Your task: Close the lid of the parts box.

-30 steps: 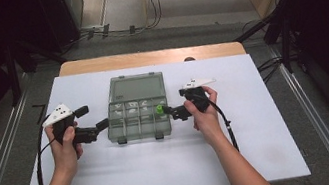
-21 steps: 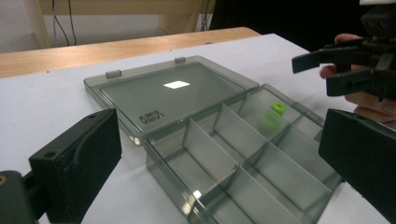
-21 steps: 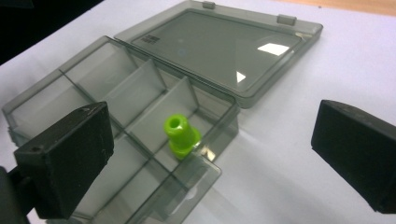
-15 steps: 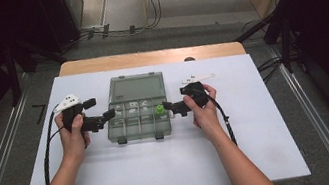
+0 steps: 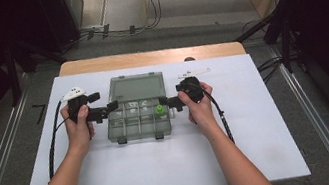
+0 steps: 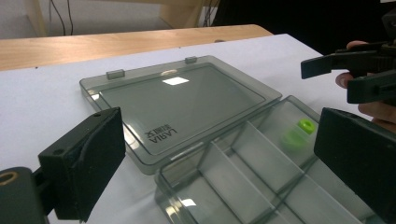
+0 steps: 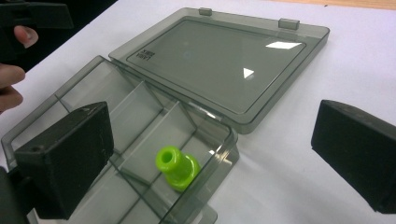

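While we flank the open box (image 5: 138,114), our left gripper (image 5: 110,107) at nine o'clock and right gripper (image 5: 167,103) at three o'clock both gape apart, near the green peg (image 5: 159,110).

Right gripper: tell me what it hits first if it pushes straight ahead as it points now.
Probably the near corner wall of the open compartment box, with the right gripper open astride it. The green piece lies just behind that wall; depth is hard to judge.
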{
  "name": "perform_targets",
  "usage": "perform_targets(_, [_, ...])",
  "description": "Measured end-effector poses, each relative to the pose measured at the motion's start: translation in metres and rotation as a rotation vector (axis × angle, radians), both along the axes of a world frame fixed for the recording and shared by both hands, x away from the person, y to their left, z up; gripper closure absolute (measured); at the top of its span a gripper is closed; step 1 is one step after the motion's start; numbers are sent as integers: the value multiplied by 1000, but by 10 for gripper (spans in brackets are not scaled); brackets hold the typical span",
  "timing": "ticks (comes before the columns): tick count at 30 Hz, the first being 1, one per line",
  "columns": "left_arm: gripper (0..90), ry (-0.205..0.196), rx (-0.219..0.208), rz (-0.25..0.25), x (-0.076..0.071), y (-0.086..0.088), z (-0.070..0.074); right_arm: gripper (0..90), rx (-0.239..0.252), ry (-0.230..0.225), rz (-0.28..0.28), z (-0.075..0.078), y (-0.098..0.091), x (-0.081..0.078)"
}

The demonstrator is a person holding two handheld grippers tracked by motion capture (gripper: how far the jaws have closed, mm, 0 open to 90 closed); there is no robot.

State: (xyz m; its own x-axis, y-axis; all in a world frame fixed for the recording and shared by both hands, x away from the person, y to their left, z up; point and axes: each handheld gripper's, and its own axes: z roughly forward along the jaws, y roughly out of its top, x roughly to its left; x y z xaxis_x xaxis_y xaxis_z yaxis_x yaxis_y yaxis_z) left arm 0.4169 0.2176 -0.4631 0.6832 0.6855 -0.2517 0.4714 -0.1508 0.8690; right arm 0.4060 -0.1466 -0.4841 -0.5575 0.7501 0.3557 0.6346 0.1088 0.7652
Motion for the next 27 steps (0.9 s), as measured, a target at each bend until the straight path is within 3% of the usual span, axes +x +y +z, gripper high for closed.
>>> perform_targets(4, [11, 42, -12, 7, 11, 0, -1, 0, 16, 31, 13, -2, 3, 8])
perform_targets(10, [61, 139, 15, 58, 29, -6, -8, 0, 63, 54, 39, -4, 5, 17])
perform_targets(17, [63, 196, 17, 69, 41, -15, -14, 0, 144, 135, 23, -12, 2, 28])
perform_targets(19, [126, 213, 26, 101, 44, -16, -17, 0, 164, 157, 19, -14, 1, 32])
perform_targets(22, [135, 250, 19, 121, 47, -14, -23, 4, 194, 185, -1, -16, -1, 36])
perform_targets(27, [169, 276, 18, 130, 51, -15, -29, 115, 190, 212, -27, -19, -1, 42])
